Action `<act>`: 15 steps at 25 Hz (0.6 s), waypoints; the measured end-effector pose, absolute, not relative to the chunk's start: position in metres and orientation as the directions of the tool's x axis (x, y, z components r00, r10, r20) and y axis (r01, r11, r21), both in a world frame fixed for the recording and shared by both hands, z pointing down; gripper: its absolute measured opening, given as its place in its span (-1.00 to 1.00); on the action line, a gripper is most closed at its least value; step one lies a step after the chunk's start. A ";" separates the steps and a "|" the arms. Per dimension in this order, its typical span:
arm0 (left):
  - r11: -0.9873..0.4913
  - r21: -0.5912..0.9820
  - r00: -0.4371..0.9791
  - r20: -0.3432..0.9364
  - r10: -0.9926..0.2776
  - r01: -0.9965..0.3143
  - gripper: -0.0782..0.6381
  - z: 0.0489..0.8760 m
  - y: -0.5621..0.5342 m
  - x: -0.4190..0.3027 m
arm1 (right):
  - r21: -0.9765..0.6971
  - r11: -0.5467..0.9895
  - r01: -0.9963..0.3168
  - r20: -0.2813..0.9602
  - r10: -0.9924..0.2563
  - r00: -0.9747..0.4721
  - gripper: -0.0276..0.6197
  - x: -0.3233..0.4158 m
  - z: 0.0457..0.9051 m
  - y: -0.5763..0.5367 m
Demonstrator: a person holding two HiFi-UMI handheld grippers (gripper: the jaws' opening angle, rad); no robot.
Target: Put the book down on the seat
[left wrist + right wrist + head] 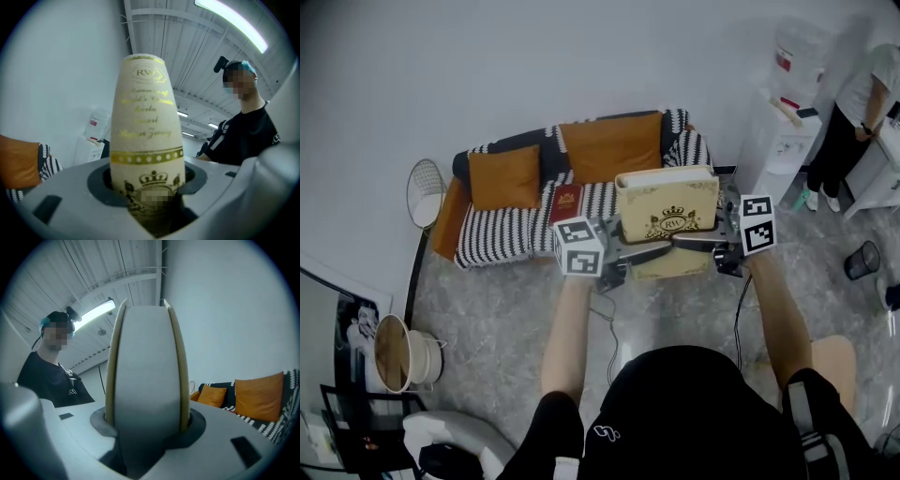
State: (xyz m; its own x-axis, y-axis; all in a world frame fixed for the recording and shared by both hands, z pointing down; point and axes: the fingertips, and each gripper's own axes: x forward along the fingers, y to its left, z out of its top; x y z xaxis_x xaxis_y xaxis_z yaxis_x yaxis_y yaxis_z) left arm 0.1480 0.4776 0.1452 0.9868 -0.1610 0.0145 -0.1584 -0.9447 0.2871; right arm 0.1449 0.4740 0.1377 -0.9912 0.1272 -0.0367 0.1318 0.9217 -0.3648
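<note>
A thick cream book [667,211] with a gold crest on its cover stands upright in the air, held between my two grippers in front of the sofa seat [502,234]. My left gripper [636,253] is shut on its spine end. In the left gripper view the gold-lettered spine [146,136] rises from between the jaws of the left gripper [147,190]. My right gripper [701,240] is shut on the opposite side. In the right gripper view the pale page edge [146,380] fills the gap of the right gripper [147,425].
The black-and-white striped sofa carries two orange cushions [504,176] [611,145] and a small red book [566,202]. A fan [425,192] stands to its left, a water dispenser [787,94] and another person [861,108] to its right. A cable [609,319] lies on the floor.
</note>
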 end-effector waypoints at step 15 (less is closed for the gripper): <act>-0.952 0.260 0.987 0.074 -0.145 -0.159 -0.06 0.164 0.491 0.234 | -0.357 0.926 0.127 -0.147 0.079 -0.986 -0.22 0.233 0.157 0.486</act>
State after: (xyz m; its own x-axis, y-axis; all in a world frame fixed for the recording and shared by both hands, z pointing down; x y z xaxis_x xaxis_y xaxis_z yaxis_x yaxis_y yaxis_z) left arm 0.2342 0.4909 0.1637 0.9867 -0.1446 0.0743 -0.1592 -0.9524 0.2598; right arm 0.2333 0.4858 0.1567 -0.9861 0.0786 -0.1466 0.1268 0.9256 -0.3566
